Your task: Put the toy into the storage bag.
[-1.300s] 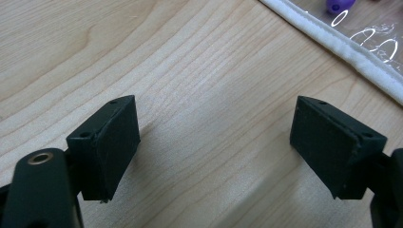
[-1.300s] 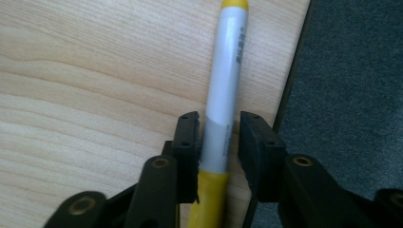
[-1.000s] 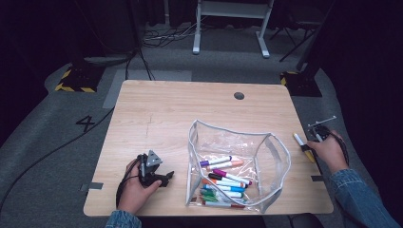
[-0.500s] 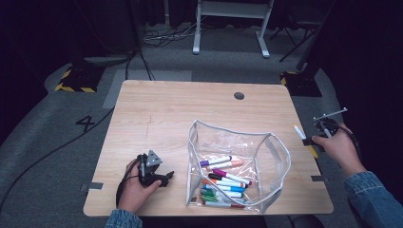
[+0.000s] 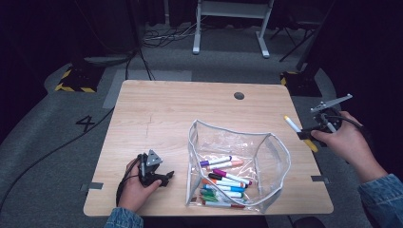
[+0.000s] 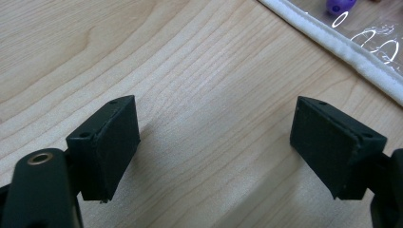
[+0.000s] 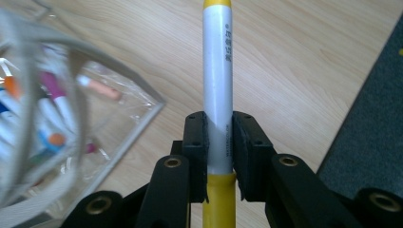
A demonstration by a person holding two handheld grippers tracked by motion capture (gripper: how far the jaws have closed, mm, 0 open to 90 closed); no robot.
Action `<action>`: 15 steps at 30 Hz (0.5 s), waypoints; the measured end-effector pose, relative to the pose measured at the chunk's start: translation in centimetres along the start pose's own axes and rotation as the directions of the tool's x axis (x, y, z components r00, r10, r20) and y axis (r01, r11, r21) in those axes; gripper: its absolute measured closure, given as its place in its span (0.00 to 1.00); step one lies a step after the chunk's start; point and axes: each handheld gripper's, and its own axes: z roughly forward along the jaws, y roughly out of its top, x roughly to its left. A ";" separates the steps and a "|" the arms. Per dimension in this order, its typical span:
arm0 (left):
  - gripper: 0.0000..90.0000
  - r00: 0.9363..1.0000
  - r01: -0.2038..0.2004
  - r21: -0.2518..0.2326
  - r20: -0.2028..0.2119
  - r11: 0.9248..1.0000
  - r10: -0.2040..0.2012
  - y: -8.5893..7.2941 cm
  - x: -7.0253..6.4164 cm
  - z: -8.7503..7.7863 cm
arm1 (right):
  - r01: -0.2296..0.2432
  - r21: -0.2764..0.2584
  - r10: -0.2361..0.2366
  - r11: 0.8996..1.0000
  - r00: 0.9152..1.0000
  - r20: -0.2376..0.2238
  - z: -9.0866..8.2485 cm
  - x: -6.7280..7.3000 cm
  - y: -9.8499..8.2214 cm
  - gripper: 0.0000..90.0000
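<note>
From above, my right gripper [image 5: 308, 134] holds the yellow marker [image 5: 293, 126] off the table's [image 5: 190, 109] right edge, higher than a second ago; I should carry it level over the clear pouch [image 5: 237, 166]. My left gripper [image 6: 214, 147] stands wide and empty beside the pouch rim [image 6: 342, 42]. Along my right jaws, the pads [image 7: 196, 142] clamp the marker barrel [image 7: 217, 85].

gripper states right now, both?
Left gripper: open, nothing between the jaws.
Right gripper: shut on the yellow marker.
</note>
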 end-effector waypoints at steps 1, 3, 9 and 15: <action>0.19 1.000 0.000 0.000 0.000 1.000 0.000 0.0 0.0 0.0 | 0.022 -0.004 -0.022 1.000 1.000 -0.010 -0.4 0.8 0.4 0.86; 0.19 1.000 0.001 0.000 0.000 1.000 -0.001 0.0 0.0 0.0 | 0.050 -0.015 -0.050 0.999 0.998 -0.040 -1.0 2.0 1.1 0.86; 0.19 1.000 0.001 0.000 0.001 1.000 -0.001 0.0 0.0 0.0 | 0.151 -0.049 -0.155 0.987 0.985 -0.075 -2.6 5.8 2.9 0.86; 0.19 1.000 0.001 -0.001 0.001 1.000 -0.001 0.0 0.0 0.0 | 0.271 -0.031 -0.273 0.962 0.956 -0.107 -3.0 10.4 4.2 0.86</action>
